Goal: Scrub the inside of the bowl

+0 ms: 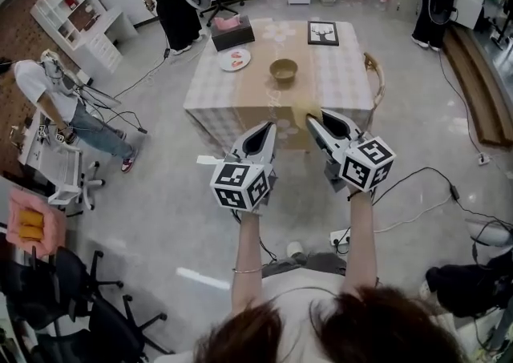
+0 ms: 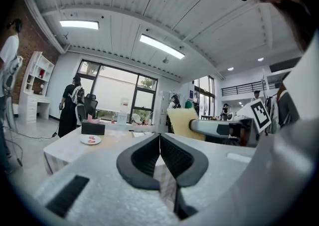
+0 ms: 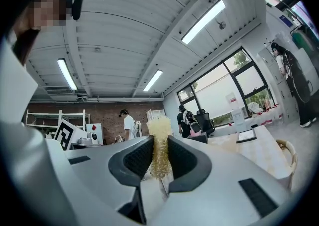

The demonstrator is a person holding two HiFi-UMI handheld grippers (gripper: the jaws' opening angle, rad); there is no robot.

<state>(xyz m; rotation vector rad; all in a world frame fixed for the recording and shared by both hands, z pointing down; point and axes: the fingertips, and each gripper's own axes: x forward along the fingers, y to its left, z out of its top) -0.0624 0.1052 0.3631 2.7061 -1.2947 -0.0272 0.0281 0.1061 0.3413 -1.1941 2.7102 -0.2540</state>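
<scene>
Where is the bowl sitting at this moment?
In the head view, the bowl stands near the middle of the table, just right of the plate and below-left of the picture frame.

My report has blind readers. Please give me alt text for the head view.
A person holds up two grippers before a table: the right gripper clamps a yellow scrub pad, the left gripper is shut and empty. On the table are a bowl, a plate, a tissue box and a framed picture.

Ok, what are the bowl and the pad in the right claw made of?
Bowl: matte tan-brown, perhaps wood or ceramic; too small to tell. Pad, pinched in the right claw: pale yellow tangled coarse fibres, likely loofah or synthetic mesh.
</scene>
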